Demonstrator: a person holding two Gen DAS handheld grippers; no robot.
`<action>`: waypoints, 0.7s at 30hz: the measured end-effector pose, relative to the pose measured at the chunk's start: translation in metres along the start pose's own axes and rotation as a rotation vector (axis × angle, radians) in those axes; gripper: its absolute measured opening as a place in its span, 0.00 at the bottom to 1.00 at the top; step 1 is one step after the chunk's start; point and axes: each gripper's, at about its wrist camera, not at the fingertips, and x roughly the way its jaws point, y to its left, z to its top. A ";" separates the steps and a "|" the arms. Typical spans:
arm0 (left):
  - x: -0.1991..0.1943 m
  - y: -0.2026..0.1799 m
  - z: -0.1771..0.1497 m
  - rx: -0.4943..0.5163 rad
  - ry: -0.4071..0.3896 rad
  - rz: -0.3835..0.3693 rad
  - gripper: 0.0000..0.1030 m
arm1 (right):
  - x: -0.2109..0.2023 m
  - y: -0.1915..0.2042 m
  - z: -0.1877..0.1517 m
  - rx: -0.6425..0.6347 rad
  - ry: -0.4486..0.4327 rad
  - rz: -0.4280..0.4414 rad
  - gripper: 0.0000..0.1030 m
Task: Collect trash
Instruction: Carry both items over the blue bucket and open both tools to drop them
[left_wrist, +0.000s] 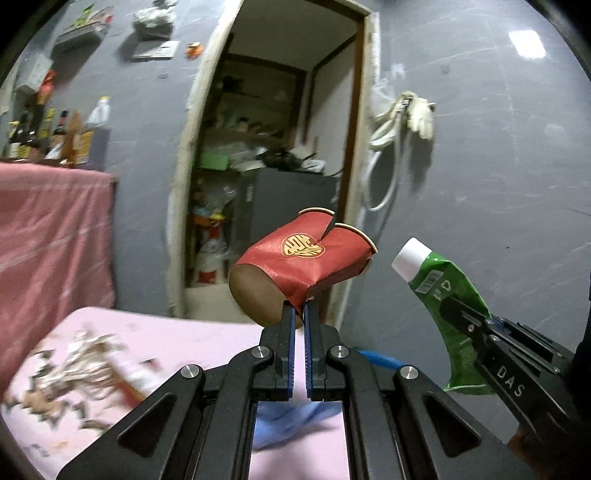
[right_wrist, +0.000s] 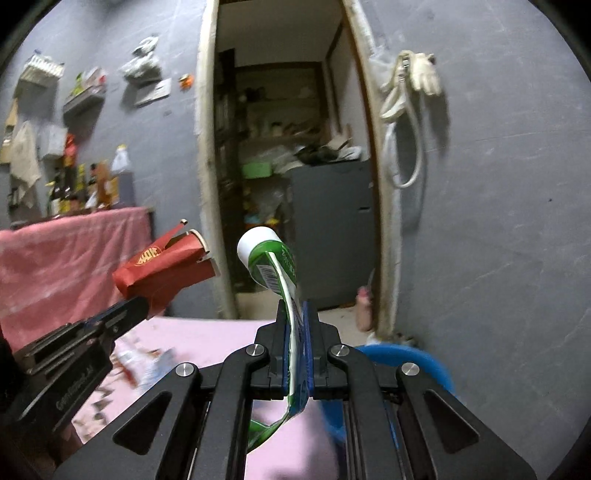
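Note:
My left gripper (left_wrist: 299, 311) is shut on the bottom edge of a crushed red paper cup (left_wrist: 303, 258) with a gold emblem, held up in the air before a doorway. The same cup (right_wrist: 162, 267) and left gripper (right_wrist: 142, 308) show at the left of the right wrist view. My right gripper (right_wrist: 298, 314) is shut on a flattened green tube (right_wrist: 275, 269) with a white cap that points up. In the left wrist view the tube (left_wrist: 439, 284) and the right gripper (left_wrist: 452, 308) are at the right.
Below lies a pink surface (left_wrist: 177, 336) strewn with torn paper scraps (left_wrist: 74, 365). A blue bin rim (right_wrist: 413, 358) shows low right. A pink-draped counter (right_wrist: 74, 258) with bottles stands left; an open doorway (left_wrist: 280, 147) and grey wall lie ahead.

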 end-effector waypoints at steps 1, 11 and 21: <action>0.008 -0.008 0.002 -0.002 -0.004 -0.017 0.02 | 0.001 -0.010 0.003 0.000 -0.009 -0.012 0.04; 0.078 -0.076 -0.001 -0.043 -0.005 -0.086 0.02 | 0.022 -0.093 0.008 0.028 -0.071 -0.116 0.05; 0.151 -0.106 -0.031 -0.112 0.133 -0.054 0.02 | 0.052 -0.145 -0.026 0.089 -0.015 -0.149 0.05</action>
